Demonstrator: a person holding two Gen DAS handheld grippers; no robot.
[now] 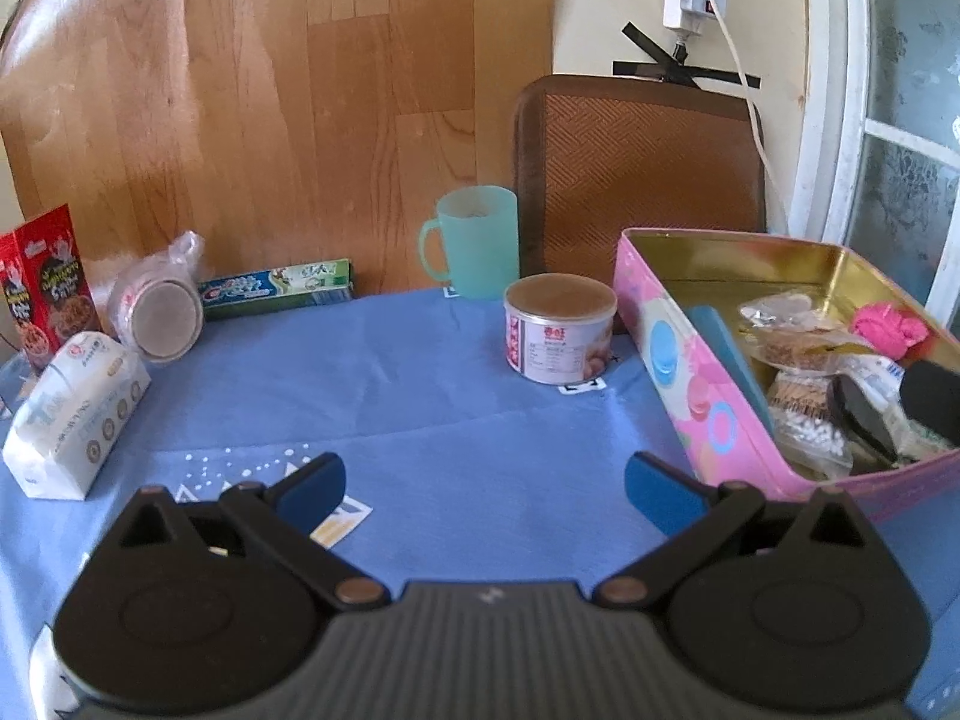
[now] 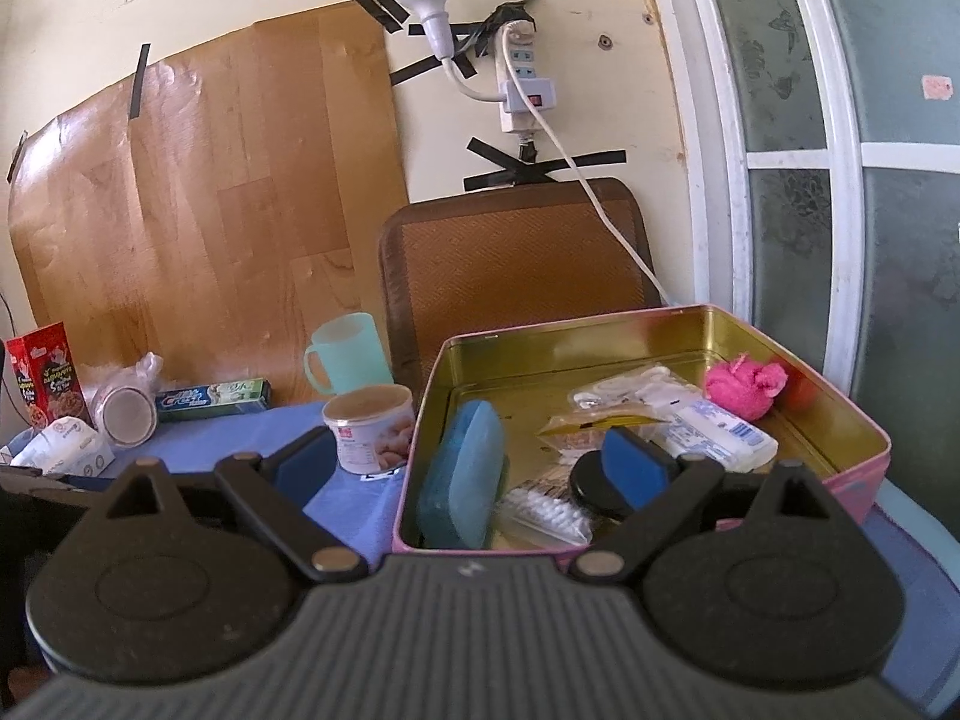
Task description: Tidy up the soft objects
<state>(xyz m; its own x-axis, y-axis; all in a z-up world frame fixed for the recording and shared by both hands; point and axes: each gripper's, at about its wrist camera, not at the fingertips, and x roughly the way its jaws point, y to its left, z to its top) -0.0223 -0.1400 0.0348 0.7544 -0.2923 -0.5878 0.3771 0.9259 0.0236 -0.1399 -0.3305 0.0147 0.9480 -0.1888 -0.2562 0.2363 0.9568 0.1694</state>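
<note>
Over the tabletop: I have both grippers low above the blue cloth (image 1: 420,396), and neither one carries anything.
Left gripper (image 1: 485,483): jaws spread wide with only cloth between them, facing the open middle, so I judge it is free to go for whatever is next.
Right gripper (image 2: 468,468): jaws released too, straddling the near wall of the pink tin (image 2: 852,480), one blue pad outside it and one over the contents.
Why the tin: its lid is off and it already holds the soft things, so I take it for the collecting place.
Inside the tin, counted: one pink fluffy ball (image 2: 747,387) in the far right corner, one blue sponge (image 2: 465,474) leaning on the left wall, one white tissue pack (image 2: 714,429), one bag of cotton swabs (image 2: 549,513), one black round lid (image 2: 591,483), a few clear wrapped packets I can't tell apart.
Out on the cloth, counted: one tissue pack (image 1: 75,414) at the left, one bagged roll (image 1: 159,312) on its side, one toothpaste box (image 1: 276,289), one red cereal box (image 1: 48,288), one green mug (image 1: 477,243), one can (image 1: 558,327).
Left to do, my guess: the left tissue pack looks like the soft item to be moved to the tin; the hard things stand well apart.
</note>
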